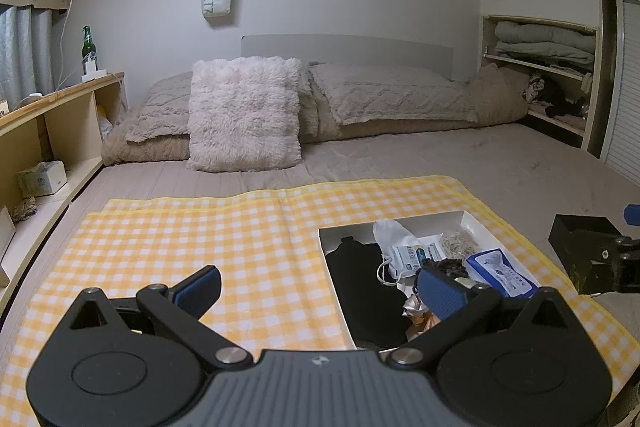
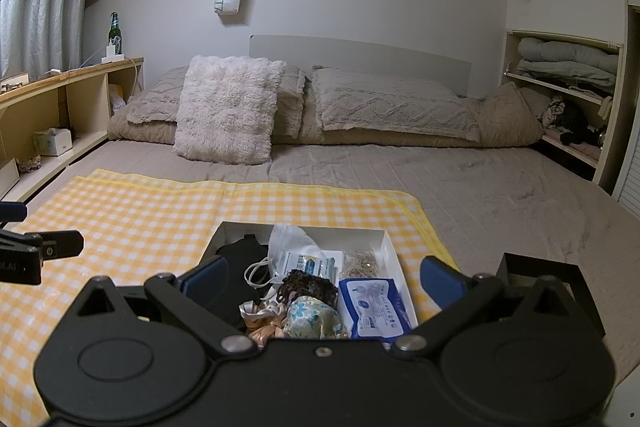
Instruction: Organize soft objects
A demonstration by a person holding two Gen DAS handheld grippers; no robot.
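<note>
Low in the right-wrist frame, both grippers, left (image 1: pixel 316 287) and right (image 2: pixel 322 277), are hovering with fingers spread and holding nothing over the white box (image 2: pixel 390 247), where light, squashy scrunchies (image 2: pixel 296 311) are inviting a pinch across their bunched fabric.

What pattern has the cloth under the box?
Yellow-and-white checks on the cloth; left wrist view shows it best.

Bare yellow cloth (image 1: pixel 180 227) left of crowded white box (image 2: pixel 394 251).

shaggy plush pillow (image 2: pixel 228 109), woven gingham cloth (image 1: pixel 200 227), glossy plastic wipes pack (image 2: pixel 376 307), possibly cardboard white box (image 2: pixel 390 247)
</note>
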